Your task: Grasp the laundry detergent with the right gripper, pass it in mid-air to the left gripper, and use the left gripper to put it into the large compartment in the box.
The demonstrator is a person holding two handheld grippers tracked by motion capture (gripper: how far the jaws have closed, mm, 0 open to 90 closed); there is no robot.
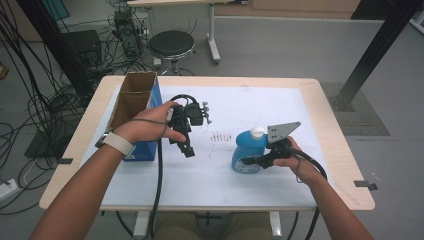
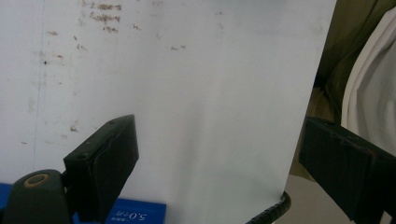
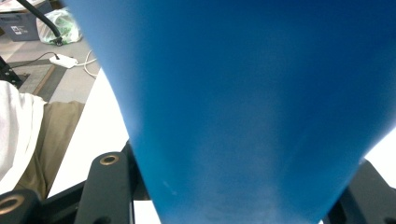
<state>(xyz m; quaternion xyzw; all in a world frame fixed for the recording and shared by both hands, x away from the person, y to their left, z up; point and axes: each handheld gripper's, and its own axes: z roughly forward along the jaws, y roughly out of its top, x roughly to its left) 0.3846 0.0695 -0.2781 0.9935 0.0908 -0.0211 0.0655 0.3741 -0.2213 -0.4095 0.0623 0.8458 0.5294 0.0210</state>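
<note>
- The right gripper [image 1: 257, 161] is clamped on the blue bottle [image 1: 247, 150], which fills the space between its jaws in the right gripper view [image 3: 252, 116].
- The bottle stands on the table [image 1: 320, 107], right of centre.
- The left gripper [image 1: 186, 145] hangs wide and empty above the table, beside the box [image 1: 145, 95].

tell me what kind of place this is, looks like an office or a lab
Most likely a lab or workshop set up for recording. Bundles of loose cables trail over the grey floor, a round stool stands behind the table, and a black frame post rises at right.
</note>
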